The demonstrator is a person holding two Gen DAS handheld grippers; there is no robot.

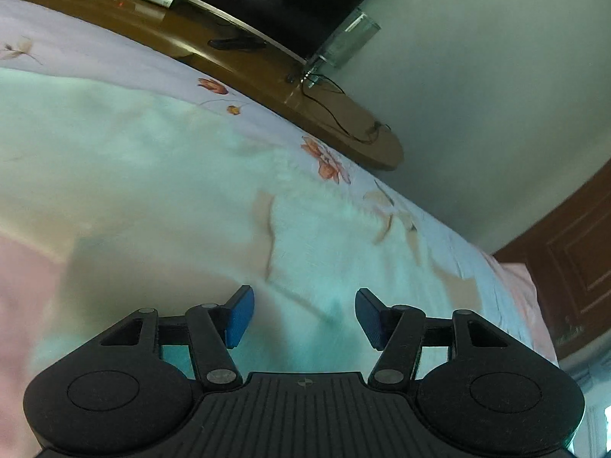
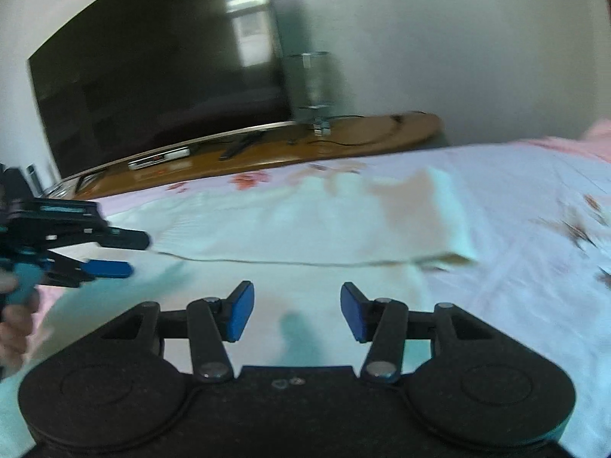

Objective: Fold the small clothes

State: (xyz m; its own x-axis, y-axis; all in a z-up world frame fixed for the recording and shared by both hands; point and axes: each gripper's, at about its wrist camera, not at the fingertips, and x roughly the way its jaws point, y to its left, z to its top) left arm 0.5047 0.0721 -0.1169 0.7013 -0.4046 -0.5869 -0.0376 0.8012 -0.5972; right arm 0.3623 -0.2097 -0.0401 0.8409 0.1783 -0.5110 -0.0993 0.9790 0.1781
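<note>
Television [image 2: 160,76] whole in right view, cropped in left, both hand-held grippers gaping.

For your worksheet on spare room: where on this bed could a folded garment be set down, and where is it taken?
Free: the floral sheet right of the mint garment, toward the pink edge. Taken: the middle, under the garment; the left gripper and right gripper hover there, both open.

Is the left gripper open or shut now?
Open. The left gripper shows a wide gap between its blue pads, with only the pale green cloth visible between them, nothing clamped.
</note>
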